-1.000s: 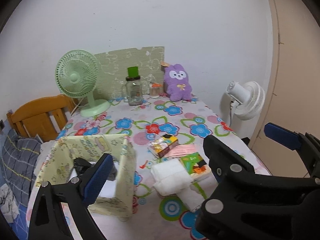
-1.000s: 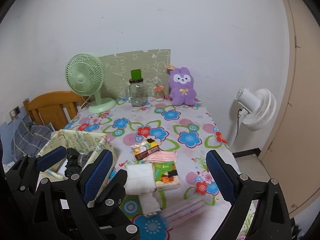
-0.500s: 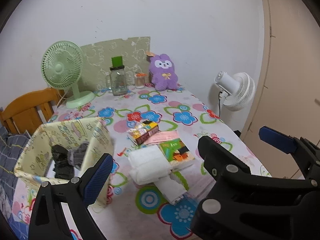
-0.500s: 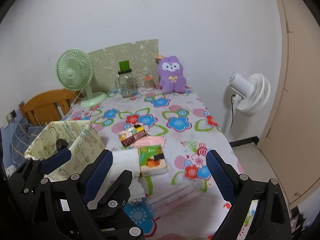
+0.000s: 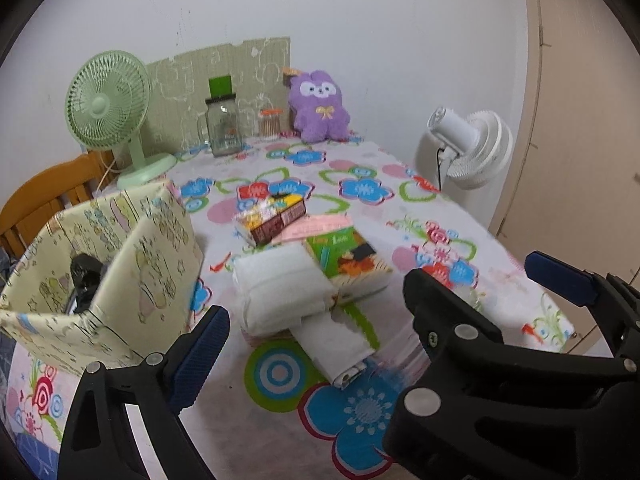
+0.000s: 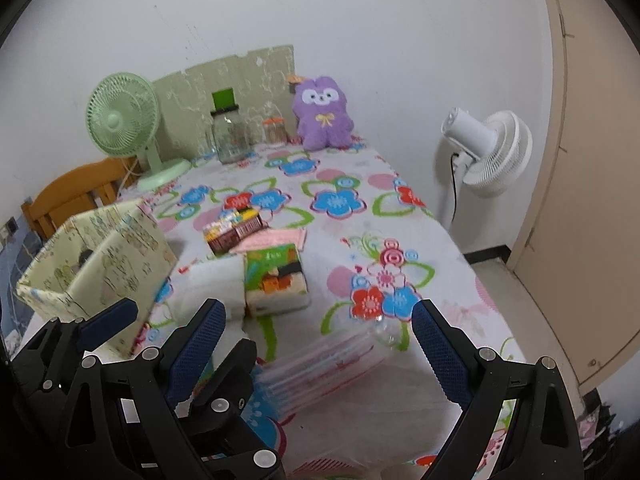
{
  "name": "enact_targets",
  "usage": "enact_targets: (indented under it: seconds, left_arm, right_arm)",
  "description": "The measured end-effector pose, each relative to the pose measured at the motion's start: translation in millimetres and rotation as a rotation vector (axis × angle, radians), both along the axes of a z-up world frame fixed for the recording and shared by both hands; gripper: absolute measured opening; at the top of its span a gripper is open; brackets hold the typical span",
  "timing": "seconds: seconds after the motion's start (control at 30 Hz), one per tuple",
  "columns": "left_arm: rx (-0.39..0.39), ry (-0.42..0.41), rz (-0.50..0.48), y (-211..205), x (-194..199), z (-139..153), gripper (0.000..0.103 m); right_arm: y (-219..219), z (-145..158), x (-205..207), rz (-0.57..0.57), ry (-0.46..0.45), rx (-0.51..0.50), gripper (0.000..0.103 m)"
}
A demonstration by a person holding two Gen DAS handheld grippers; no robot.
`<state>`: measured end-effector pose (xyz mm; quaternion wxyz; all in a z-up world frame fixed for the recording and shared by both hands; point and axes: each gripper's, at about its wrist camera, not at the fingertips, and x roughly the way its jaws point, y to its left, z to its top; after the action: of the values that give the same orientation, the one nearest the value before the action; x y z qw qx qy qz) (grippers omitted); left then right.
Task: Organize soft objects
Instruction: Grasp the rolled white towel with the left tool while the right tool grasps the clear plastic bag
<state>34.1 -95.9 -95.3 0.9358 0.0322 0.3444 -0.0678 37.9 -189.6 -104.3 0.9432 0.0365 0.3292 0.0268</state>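
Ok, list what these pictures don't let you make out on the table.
- Dark things in the fabric box: left wrist view, its near wall hides most of them; what they are is unclear.
- Folded white cloth: right wrist view, gripper fingers cover its near end.
- Clear packet: right wrist view, blurred, contents unreadable.
- Book title: both views, too small and blurred.
- Small jar contents: too far away.

You're running two black plastic grippers w/ silver screw heads; right gripper (image 6: 318, 336) and left gripper (image 5: 348, 344) are both wearing blue textured finger pads (image 6: 196, 344).
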Motion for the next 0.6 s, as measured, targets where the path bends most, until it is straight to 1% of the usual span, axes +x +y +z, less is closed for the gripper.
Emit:
enact_targets:
  seconds: [0.03,0.17,0.43,0.6]
  left_arm:
    - [0.002,0.011,0.001,0,1,-4,0.096]
    - [0.012,0.04,0.003,2,4,-16,0.095]
    - [0.032,0.09,0.01,5,10,-36,0.095]
    - [0.024,0.105,0.007,5,13,-40,0.095]
  right_arm:
    - [0,-4,1,0.0,0.013,-0.001,0.093]
    - [0,-18,5,-0.01,0.049,-0.005,0.091]
    - [6,-42,15,-0.013,0.138,-0.006,0.081]
    - [5,-48,21,-0.023,0.158,-0.003,0.08]
